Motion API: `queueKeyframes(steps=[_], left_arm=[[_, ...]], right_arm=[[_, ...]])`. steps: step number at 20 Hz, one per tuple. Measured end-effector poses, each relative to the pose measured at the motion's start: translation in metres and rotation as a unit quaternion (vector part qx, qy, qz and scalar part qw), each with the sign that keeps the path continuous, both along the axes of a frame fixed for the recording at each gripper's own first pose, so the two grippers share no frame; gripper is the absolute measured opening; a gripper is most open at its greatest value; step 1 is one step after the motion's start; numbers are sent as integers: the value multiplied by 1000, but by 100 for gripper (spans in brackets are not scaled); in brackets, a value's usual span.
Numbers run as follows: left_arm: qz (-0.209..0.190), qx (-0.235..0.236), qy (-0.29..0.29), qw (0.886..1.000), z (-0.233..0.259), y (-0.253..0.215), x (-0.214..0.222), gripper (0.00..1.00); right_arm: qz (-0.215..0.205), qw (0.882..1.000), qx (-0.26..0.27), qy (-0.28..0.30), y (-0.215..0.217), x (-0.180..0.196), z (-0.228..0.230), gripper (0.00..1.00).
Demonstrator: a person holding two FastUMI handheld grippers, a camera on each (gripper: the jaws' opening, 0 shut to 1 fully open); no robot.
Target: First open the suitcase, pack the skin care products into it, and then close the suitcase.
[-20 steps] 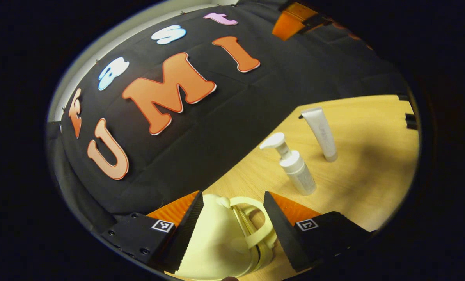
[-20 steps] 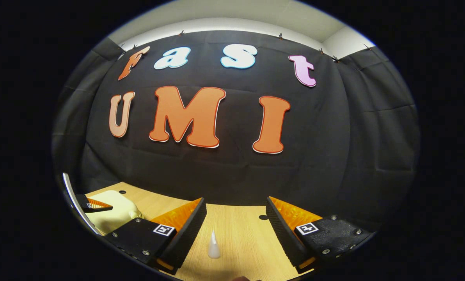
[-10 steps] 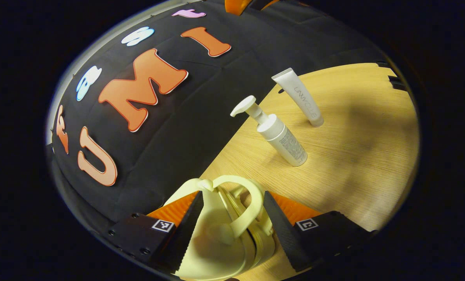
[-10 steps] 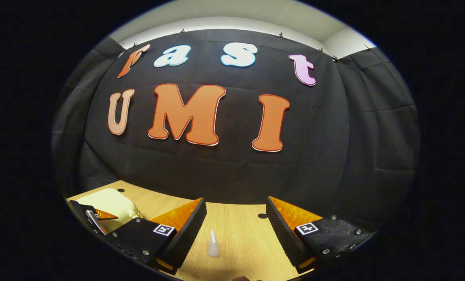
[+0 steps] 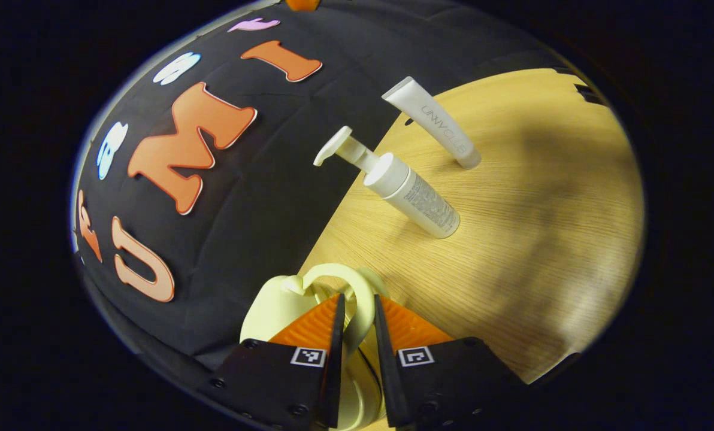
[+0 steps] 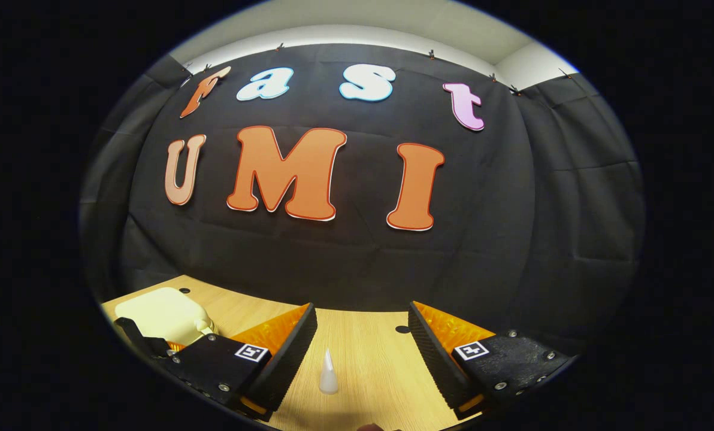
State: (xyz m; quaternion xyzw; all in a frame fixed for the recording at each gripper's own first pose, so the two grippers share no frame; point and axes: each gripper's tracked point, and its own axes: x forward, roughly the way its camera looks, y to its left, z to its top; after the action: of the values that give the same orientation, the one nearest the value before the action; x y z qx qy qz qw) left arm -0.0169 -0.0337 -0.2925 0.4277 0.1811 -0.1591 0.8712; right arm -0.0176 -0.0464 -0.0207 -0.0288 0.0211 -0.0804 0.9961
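In the left gripper view, the left gripper [image 5: 357,326] has its fingers drawn in narrow around the pale yellow handle [image 5: 357,293] of the small suitcase [image 5: 273,302], both fingers pressing on the loop of the handle. The suitcase lies at the near left edge of the wooden surface [image 5: 525,239], close against the black cloth wall. Farther along the surface a white pump bottle [image 5: 408,194] stands just right of the wall, and a white tube [image 5: 435,123] stands on its cap beyond it, the two apart from each other.

In the right gripper view, the right gripper [image 6: 362,344] hangs wide open above the surface with nothing between its fingers. The tube [image 6: 328,374] shows between them, farther off, and the suitcase [image 6: 162,314] sits at the far left with the other gripper at its near edge
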Motion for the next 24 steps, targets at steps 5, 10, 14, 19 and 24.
queueKeyframes(steps=[5, 10, 14, 19, 24], left_arm=[[4, -25, -2, 1000, 20, -5, 1, 13], [51, -122, 3, 991, 64, 11, 6, 13], [101, -212, 5, 972, 103, 39, 20, 13], [155, -297, -7, 942, 145, 82, 31, 13], [192, -361, -24, 912, 177, 130, 42, 13]], right_arm=[[0, 1000, -1, 1, 3, 2, -2, 97], [2, 1000, -3, 0, 9, 6, 0, 97], [5, 1000, -2, 1, 17, 11, 2, 97], [12, 1000, -11, -3, 28, 17, 8, 97], [14, 1000, -19, -10, 38, 22, 16, 97]])
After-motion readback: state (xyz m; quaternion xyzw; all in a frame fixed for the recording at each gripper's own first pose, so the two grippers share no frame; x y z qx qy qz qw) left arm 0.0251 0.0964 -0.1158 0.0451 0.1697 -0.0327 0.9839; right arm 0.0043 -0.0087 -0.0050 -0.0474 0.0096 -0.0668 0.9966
